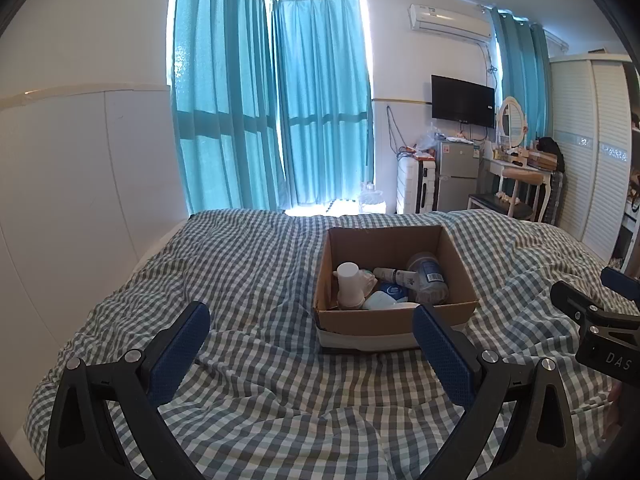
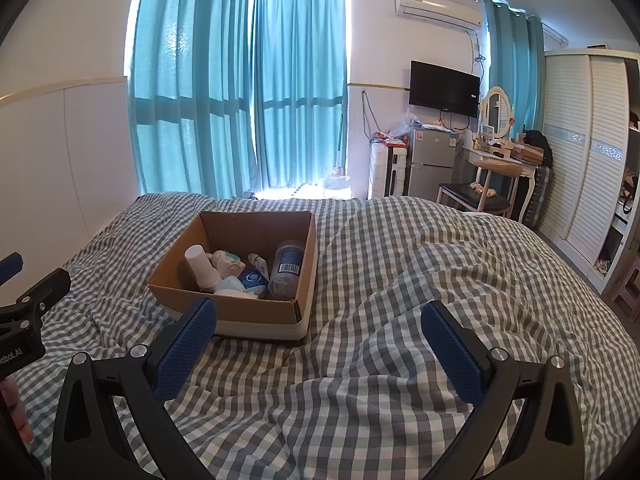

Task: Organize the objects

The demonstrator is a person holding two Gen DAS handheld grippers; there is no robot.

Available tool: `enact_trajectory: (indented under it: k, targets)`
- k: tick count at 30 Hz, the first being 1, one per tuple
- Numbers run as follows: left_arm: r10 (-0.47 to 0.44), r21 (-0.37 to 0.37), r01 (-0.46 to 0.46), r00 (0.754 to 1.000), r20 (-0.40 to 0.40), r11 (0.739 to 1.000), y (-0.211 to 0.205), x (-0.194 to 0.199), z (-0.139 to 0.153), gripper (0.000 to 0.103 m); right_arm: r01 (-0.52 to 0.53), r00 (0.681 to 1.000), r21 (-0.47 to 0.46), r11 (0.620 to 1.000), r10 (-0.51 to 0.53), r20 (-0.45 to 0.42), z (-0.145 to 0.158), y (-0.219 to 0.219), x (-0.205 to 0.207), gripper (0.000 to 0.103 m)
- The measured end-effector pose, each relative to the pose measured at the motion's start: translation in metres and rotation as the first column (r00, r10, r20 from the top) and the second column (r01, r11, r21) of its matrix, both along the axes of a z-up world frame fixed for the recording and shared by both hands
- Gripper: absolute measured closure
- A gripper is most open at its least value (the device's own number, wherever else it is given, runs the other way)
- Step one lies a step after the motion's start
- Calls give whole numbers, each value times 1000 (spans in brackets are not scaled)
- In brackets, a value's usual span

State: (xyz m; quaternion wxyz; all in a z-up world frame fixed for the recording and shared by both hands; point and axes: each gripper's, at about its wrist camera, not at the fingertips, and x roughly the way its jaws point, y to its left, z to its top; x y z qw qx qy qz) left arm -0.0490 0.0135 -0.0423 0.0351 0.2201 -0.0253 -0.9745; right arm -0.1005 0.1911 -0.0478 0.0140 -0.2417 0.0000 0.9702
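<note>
An open cardboard box [image 1: 460,264] sits on a checked bed cover [image 1: 256,272]. In it lie a white cup [image 1: 348,284], a clear blue-labelled bottle [image 1: 428,276], a small tube and several other toiletries. The box also shows in the right wrist view [image 2: 256,312], with the cup [image 2: 202,266] and the bottle [image 2: 288,266]. My left gripper [image 1: 312,320] is open and empty, hovering just short of the box's near wall. My right gripper [image 2: 320,320] is open and empty, to the right of the box; it also shows at the right edge of the left wrist view [image 1: 596,300].
The bed cover [image 2: 440,264] is rumpled with folds right of the box. Beyond the bed's far edge are teal curtains [image 1: 272,112], a small fridge [image 1: 456,176], a dressing table with a chair [image 1: 516,184] and a white wardrobe [image 1: 588,148]. A white wall panel [image 1: 80,184] runs along the left.
</note>
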Motion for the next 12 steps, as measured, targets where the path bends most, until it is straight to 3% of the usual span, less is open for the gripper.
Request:
enact_trajectory:
  k: [12]
  targets:
    - [-10,-21,10,1000,-2,1000,4,2,-2,0,-1,1000,3,1000,1,10,-3,-1,-1,0]
